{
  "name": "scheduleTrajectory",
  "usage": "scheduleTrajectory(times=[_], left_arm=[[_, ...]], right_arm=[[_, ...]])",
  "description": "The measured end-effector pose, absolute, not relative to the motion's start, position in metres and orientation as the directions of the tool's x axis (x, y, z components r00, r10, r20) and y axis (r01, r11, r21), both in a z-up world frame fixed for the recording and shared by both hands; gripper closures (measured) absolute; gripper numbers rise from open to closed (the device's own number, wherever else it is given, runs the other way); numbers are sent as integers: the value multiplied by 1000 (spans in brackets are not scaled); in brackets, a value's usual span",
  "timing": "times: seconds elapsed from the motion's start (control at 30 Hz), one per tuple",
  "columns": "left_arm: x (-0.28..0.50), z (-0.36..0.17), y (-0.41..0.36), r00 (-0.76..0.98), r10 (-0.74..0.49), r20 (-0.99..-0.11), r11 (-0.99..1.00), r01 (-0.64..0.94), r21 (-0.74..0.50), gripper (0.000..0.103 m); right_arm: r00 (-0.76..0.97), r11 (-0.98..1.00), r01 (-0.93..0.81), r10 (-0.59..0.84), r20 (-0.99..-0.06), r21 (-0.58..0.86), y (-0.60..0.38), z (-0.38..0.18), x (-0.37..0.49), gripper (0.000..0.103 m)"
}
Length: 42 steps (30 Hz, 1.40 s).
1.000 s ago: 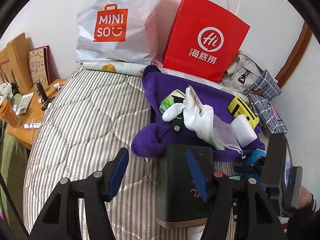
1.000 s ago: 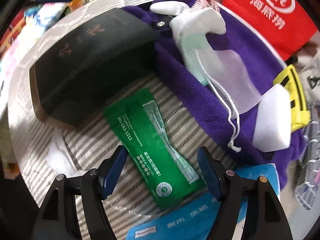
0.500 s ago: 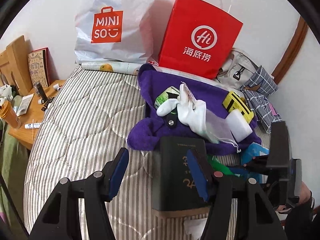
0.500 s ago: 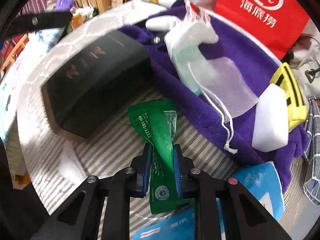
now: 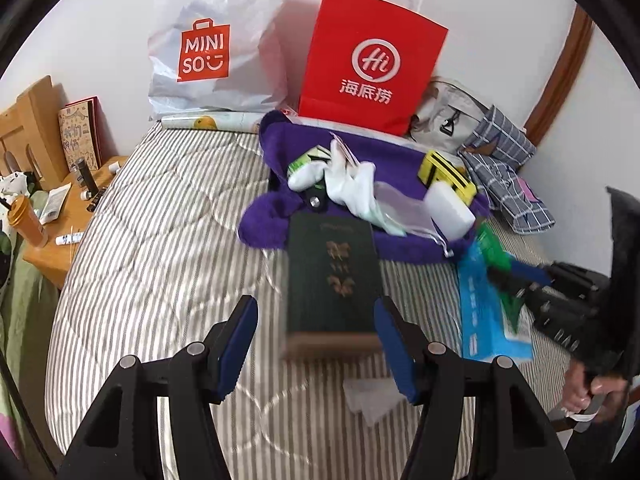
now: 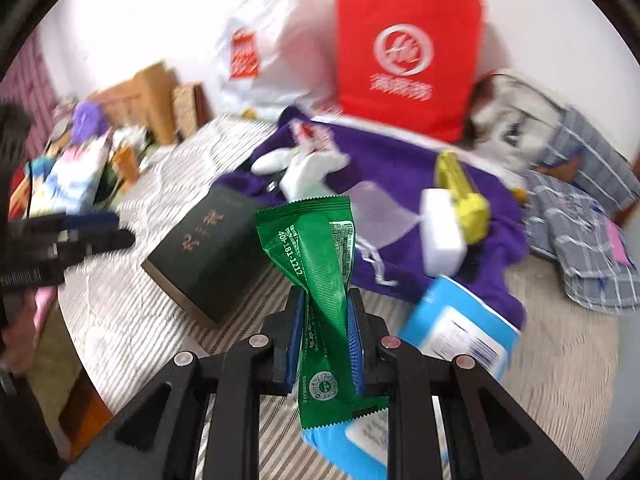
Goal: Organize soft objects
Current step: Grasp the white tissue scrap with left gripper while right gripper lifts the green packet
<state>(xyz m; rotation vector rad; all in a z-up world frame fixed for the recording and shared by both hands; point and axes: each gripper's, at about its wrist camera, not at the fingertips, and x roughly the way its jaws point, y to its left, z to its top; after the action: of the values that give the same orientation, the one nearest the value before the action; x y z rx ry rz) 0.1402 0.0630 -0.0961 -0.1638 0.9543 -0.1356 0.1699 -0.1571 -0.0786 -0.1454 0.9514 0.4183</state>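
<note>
- Green foil packet (image 6: 320, 264) is what the right tool (image 6: 325, 340) has got — blue pads clamped on its middle, jaws nearly together, so the wrapper is pinched and twisted at the waist.
- The packet stands up out of the tool, top flap fanned out above the pads, bottom end with the round seal hanging below them. It's clear of the bed, not touching the stripes.
- Left tool (image 5: 316, 344) is about half open with nothing between its pads. It hangs over the striped bed (image 5: 160, 240), with the near end of the dark green book (image 5: 332, 276) right in the gap between the pads, but they aren't touching it as far as I can see.
- That book lies flat on the bed, far end butting up against the purple blanket (image 5: 280, 152).
- On the blanket: white socks (image 5: 348, 188) bunched up, a sheer drawstring pouch just beside them, a white sponge block (image 5: 448, 208) and a yellow pouch (image 5: 444, 168) touching it.
- Blue packet (image 6: 460, 328) sits on the bed just beside the right tool, at the blanket's near edge.
- Against the wall at the back — a red paper bag (image 5: 372, 60) and a white plastic bag (image 5: 216, 48).
- Wooden table (image 5: 68, 232) left of the bed, cluttered with small stuff too blurry to call.
</note>
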Motion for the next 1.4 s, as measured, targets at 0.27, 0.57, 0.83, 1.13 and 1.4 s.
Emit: scheduleTrajectory(times=[0.27,0.57,0.83,1.13,1.4], left_arm=[[105,-99,40,564,-186,-805,982,76,-174,44],[87,-116,14,540,-166,-825,986,106,-130,45],[91,-148,4,472,-154,-868,988,89,-128,44],[104,-176,-10,425,-187,-886,982,105,-157,38],[114,-185,-35,410,-204,-889,975,162,-149,31]], right_arm=[[613,956,-283,238,-754,72,-201,-57,122,83],[648,984,-153,171,-742,93,-260,-65,87,82],[635,990,-56,133,-761,126,-296,-90,67,82],[601,989,-19,130,-789,149,-308,-116,59,82],[568,987,-15,142,-811,162,-310,-133,62,82]])
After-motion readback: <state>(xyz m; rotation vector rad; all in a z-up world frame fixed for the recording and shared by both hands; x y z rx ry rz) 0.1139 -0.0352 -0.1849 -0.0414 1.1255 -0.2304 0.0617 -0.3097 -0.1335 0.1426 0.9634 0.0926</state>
